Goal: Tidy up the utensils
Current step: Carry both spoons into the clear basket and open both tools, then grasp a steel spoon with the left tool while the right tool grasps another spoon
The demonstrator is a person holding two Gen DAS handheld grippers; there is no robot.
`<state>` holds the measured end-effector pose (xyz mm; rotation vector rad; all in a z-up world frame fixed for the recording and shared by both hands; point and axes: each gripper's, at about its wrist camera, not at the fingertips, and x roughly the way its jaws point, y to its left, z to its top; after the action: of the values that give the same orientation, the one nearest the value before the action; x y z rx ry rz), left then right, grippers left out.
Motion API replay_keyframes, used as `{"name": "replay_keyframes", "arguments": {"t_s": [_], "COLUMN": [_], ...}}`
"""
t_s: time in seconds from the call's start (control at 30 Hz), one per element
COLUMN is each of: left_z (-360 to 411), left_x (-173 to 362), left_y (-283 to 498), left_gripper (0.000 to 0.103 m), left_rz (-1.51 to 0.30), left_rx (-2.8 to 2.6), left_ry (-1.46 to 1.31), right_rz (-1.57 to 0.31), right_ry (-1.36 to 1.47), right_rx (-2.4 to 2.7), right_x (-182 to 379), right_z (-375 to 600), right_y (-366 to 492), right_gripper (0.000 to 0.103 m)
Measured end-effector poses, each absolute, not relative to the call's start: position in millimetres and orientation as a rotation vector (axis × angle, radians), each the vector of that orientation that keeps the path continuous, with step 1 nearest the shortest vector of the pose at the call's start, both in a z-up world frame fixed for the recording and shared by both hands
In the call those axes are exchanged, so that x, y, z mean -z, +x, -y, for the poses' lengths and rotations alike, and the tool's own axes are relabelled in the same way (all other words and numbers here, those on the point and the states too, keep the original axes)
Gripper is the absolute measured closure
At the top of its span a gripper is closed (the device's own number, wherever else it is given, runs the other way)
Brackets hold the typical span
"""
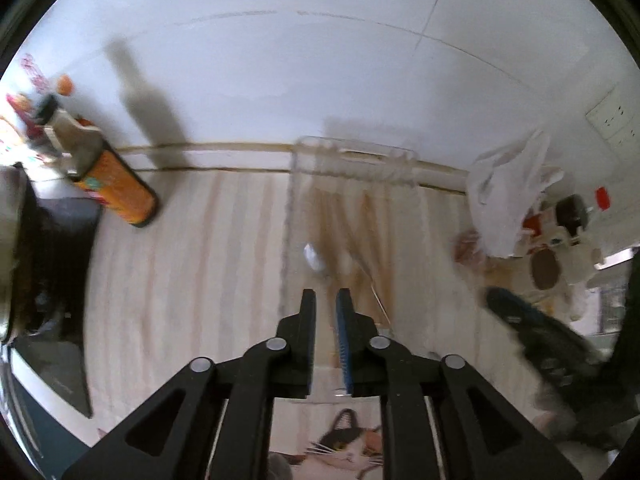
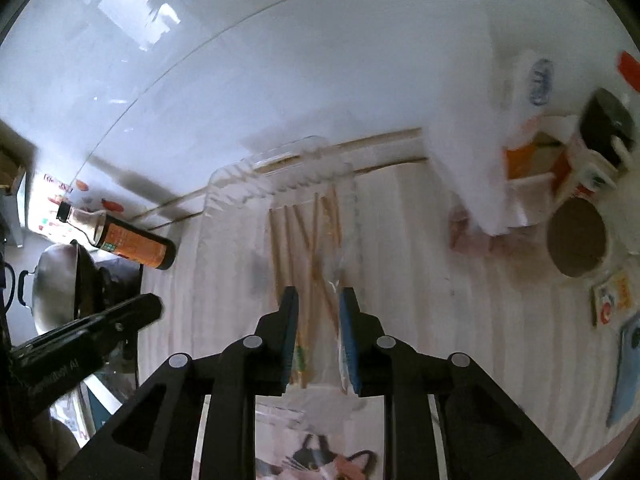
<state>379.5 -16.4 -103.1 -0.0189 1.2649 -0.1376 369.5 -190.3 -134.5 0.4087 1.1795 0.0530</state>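
Note:
A clear plastic organizer tray [image 1: 356, 152] [image 2: 224, 188] lies on the striped cloth against the wall. Several wooden chopsticks [image 2: 308, 236] [image 1: 384, 256] lie in it, and a spoon bowl [image 1: 314, 258] shows in the left wrist view. My left gripper [image 1: 326, 294] hovers over the tray, its jaws a narrow gap apart, with nothing between them. My right gripper [image 2: 318, 294] is open over the chopsticks, empty. The right gripper [image 1: 532, 320] shows blurred at the right of the left wrist view; the left gripper [image 2: 120, 316] shows at the left of the right wrist view.
An orange-labelled sauce bottle [image 1: 116, 184] [image 2: 128, 240] stands at the left by a metal wok [image 2: 56, 284]. A white plastic bag [image 1: 508, 196] [image 2: 472, 168], jars [image 2: 608, 128] and a cardboard roll [image 2: 576, 236] crowd the right. A cat-print mat [image 2: 332, 460] lies near the front edge.

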Motion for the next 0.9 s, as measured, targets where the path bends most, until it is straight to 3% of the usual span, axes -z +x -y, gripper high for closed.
{"name": "replay_keyframes", "arguments": {"t_s": [0.03, 0.07, 0.13, 0.27, 0.3, 0.57, 0.83, 0.87, 0.9], "left_z": [17.2, 17.2, 21.7, 45.0, 56.1, 116.6, 145.7, 148.8, 152.7], "left_x": [100.5, 99.6, 97.5, 108.7, 119.2, 201.8, 231.9, 233.3, 234.5], "left_y": [368.9, 364.2, 344.5, 307.2, 296.6, 256.3, 254.4, 255.3, 256.9], "left_gripper": [0.071, 0.048, 0.021, 0.0, 0.0, 0.0, 0.001, 0.001, 0.001], "left_rz": [-1.232, -1.212, -1.157, -1.133, -1.165, -1.433, -1.5, -1.502, -1.506], "left_rx": [0.109, 0.097, 0.081, 0.109, 0.131, 0.229, 0.182, 0.182, 0.176], "left_ry": [0.011, 0.018, 0.038, 0.082, 0.093, 0.071, 0.085, 0.082, 0.083], "right_rz": [-1.171, -1.163, -1.146, -1.112, -1.111, -1.245, -1.29, -1.303, -1.316], "right_ry": [0.412, 0.41, 0.412, 0.419, 0.415, 0.516, 0.482, 0.468, 0.445], "right_rx": [-0.041, -0.019, 0.027, 0.161, 0.195, 0.345, 0.233, 0.222, 0.215], "right_x": [132.1, 130.9, 127.1, 130.3, 133.4, 207.2, 249.7, 254.8, 259.9], "right_z": [197.6, 206.0, 225.7, 274.0, 284.4, 338.0, 318.2, 315.1, 311.0], "right_y": [361.7, 352.7, 329.5, 268.7, 254.2, 168.7, 201.0, 205.5, 210.2], "right_gripper": [0.08, 0.079, 0.07, 0.05, 0.046, 0.046, 0.047, 0.048, 0.056]}}
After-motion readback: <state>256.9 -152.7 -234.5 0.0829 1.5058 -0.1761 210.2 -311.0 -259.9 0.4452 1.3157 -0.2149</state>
